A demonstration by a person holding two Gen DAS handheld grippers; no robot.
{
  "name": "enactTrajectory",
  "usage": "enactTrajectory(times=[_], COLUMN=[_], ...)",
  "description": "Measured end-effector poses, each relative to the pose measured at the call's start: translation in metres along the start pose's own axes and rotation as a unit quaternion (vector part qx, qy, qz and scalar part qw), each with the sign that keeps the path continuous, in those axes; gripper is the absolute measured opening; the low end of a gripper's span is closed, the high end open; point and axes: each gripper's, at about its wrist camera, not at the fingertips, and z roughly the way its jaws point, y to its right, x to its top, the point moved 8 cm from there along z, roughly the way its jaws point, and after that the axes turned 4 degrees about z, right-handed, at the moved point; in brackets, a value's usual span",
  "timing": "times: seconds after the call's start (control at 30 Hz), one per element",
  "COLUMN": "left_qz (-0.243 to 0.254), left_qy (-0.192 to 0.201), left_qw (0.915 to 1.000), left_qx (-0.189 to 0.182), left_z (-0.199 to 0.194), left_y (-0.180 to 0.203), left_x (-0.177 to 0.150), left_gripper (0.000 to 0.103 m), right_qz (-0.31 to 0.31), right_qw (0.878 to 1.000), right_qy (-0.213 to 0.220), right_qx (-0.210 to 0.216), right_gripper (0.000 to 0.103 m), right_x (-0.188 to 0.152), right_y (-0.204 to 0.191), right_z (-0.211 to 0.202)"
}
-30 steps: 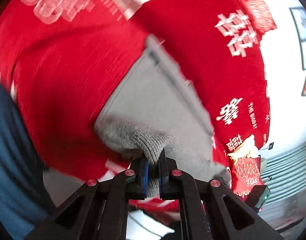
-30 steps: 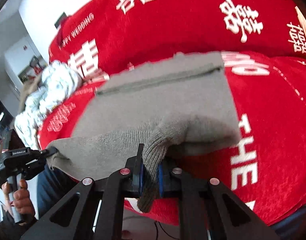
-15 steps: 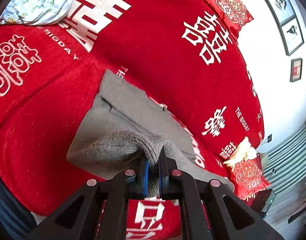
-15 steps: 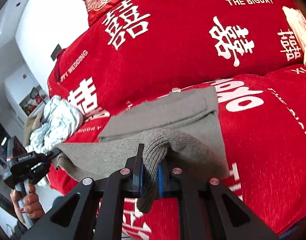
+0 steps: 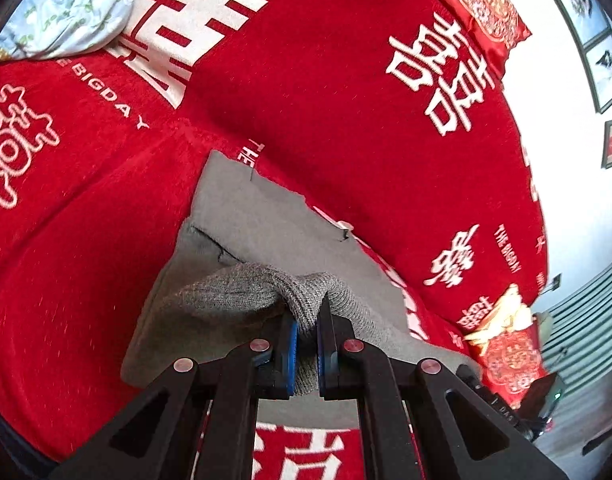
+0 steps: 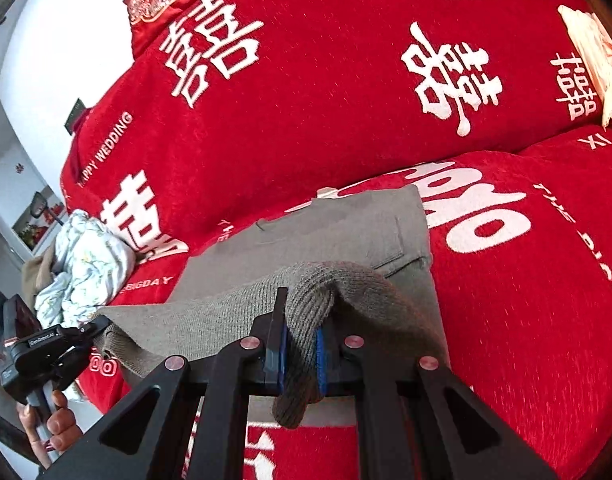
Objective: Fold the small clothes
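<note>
Beside the grey garment (image 6: 313, 236) on the red blanket (image 6: 345, 100), floral bedding (image 6: 86, 260) lies bunched.

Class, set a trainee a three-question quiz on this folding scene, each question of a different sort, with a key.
1. True or false: both grippers are shut on the grey knitted garment.
2. Multiple choice: the garment's far part lies on A) a wooden table, B) a red cover with white lettering, C) a bare floor.
3. Fill in: in the right wrist view, the left gripper pinches the garment's ____ corner.

Key: 1 true, the right gripper too; 2 B; 3 left.
</note>
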Motion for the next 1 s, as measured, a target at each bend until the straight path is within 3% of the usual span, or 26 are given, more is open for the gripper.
enactTrajectory(times=[0.37, 0.73, 1.0], left_qz=[0.033, 0.088, 0.103], left_qy=[-0.010, -0.007, -0.013], left_qw=[0.9985, 0.9919, 0.9887], left_qx=[0.042, 0.092, 0.108], left_z=[0.038, 0.063, 0.081], left_y=[0.008, 0.019, 0.019], left_x=[0.019, 0.035, 0.043], left_gripper=[0.008, 0.008, 0.008], right_qz=[-0.003, -0.013, -0.017], right_qw=[1.000, 0.998, 0.997], right_qy=[-0.022, -0.029, -0.034], right_qx=[-0.023, -0.047, -0.061], right_gripper=[0.012, 0.012, 0.012], right_x=[0.022, 0.038, 0.046], right_y=[0.008, 0.012, 0.014], right_z=[0.034, 0.061, 0.077])
